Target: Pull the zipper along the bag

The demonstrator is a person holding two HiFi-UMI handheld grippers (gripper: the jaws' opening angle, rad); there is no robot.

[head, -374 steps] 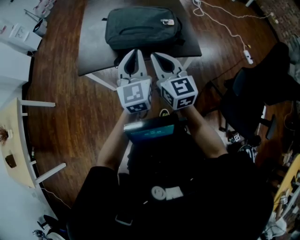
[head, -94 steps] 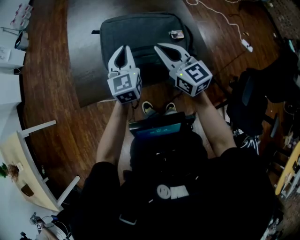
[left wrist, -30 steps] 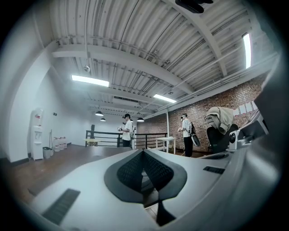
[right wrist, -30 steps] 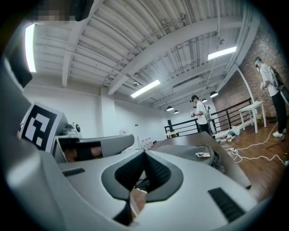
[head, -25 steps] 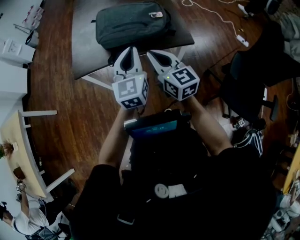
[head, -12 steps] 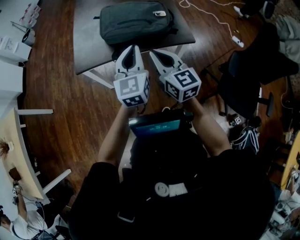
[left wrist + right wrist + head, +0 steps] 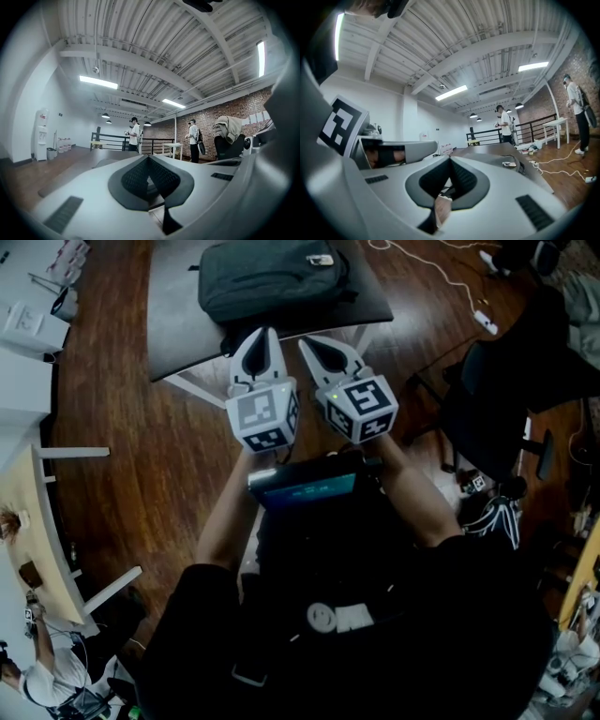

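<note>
Both grippers were closed tip to tip, with nothing between their jaws. Left gripper (image 7: 261, 334) and right gripper (image 7: 306, 341) were held side by side, close together, their tips pointing forward at the near edge of the desk (image 7: 178, 334). Ahead of them, and apart from both, the dark bag (image 7: 272, 279) lay flat on the desk, with a small light tag (image 7: 320, 260) toward its far right. Beneath the grippers lay the wooden floor (image 7: 141, 456).
</note>
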